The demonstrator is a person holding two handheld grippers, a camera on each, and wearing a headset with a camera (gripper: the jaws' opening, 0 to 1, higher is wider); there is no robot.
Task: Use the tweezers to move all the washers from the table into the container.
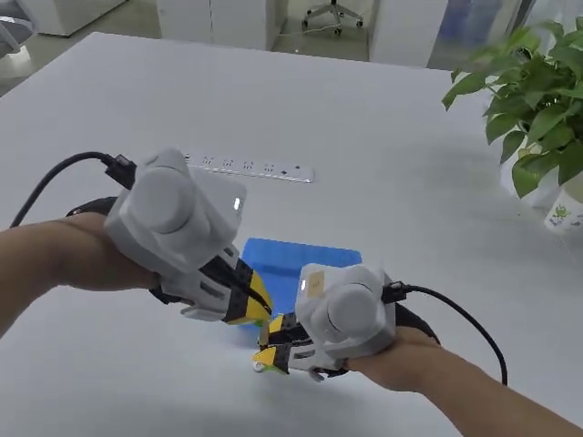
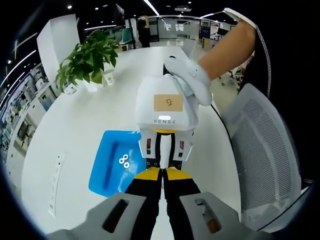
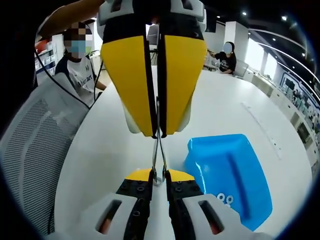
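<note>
Your tweezers (image 3: pixel 158 152) look like thin, bright metal. The blue container (image 3: pixel 240 165) is glossy plastic, and the white desk (image 1: pixel 383 118) is smooth and faintly shiny.

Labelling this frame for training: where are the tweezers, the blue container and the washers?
tweezers (image 3: pixel 159 142): right gripper view, on the thin metal arms.
blue container (image 3: pixel 240 165): right gripper view, inner floor.
washers (image 2: pixel 124 161): left gripper view, middle of the cluster.

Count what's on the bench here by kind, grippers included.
2 grippers: left gripper, right gripper
1 tweezers, between both grippers' jaws
1 blue container
3 washers in the container, small, so roughly
1 power strip
1 potted plant
Total: 9
</note>
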